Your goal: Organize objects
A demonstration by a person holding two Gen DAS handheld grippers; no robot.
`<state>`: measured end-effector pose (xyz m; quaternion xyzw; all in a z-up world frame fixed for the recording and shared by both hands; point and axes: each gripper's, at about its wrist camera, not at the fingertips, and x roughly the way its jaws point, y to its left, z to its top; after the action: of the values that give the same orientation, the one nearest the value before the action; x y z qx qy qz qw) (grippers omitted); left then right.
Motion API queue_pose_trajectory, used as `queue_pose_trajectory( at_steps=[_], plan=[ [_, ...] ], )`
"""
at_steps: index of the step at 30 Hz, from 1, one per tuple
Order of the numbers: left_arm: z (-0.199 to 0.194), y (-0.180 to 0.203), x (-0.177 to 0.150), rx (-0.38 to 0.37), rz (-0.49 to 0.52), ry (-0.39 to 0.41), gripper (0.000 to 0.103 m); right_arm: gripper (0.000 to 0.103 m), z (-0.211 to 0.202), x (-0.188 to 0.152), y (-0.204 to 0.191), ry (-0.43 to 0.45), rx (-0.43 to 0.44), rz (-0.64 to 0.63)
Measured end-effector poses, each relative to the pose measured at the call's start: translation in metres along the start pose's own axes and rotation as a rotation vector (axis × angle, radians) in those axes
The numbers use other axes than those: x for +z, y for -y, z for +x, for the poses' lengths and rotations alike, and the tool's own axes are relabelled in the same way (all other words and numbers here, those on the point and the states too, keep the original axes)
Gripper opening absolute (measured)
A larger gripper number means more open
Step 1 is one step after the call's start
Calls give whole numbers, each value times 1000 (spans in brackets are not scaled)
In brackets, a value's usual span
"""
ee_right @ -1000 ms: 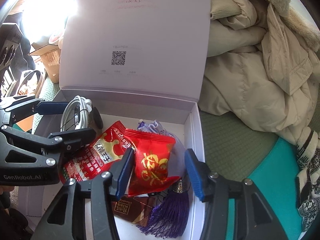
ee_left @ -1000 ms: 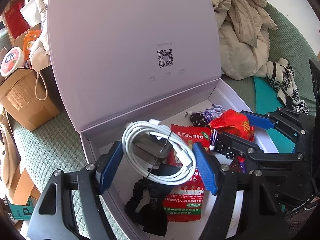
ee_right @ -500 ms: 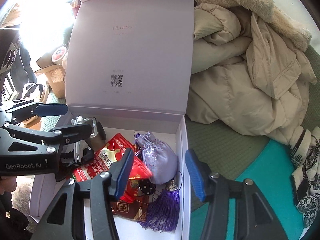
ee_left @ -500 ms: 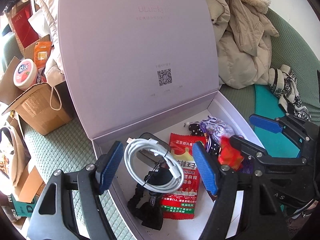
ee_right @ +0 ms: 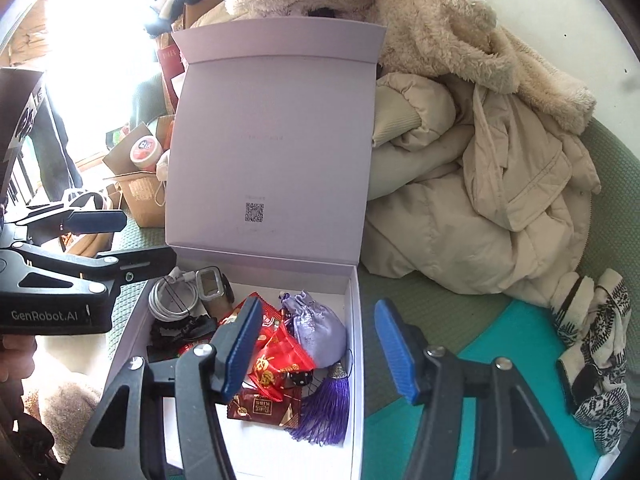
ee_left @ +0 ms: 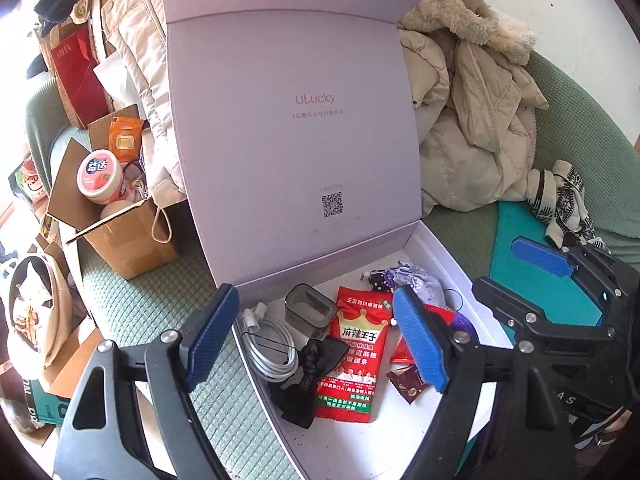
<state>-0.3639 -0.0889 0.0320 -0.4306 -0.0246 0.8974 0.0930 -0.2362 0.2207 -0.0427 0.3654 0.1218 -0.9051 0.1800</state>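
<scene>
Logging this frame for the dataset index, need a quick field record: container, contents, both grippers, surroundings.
container: lilac gift box, lid standing open
contents: white cable, black bow, red snack packet, lilac pouch, purple tassel, small clear case
left gripper: above box, jaws opening, nothing between them
right gripper: above box's right side, jaws opening, nothing held
surroundings: beige coat, cardboard box, green cushion
</scene>
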Motion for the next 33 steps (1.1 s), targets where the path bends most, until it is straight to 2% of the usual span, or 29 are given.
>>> queue_pose_trajectory(
  at_steps=[7, 14, 26, 33],
  plan=[
    [-46, 10, -10, 36, 3, 56, 79, 65, -43, -6, -4, 59, 1, -13],
    [-100, 22, -30, 82, -1, 111, 85, 70, -88, -21, -11, 104, 2, -22],
    [-172, 52, -92, 162, -36, 121, 88, 72, -153, -69, -17, 122, 13, -20],
    [-204, 73, -131, 178, -43, 122, 88, 72, -177, -94, -20, 115, 17, -10]
  ],
)
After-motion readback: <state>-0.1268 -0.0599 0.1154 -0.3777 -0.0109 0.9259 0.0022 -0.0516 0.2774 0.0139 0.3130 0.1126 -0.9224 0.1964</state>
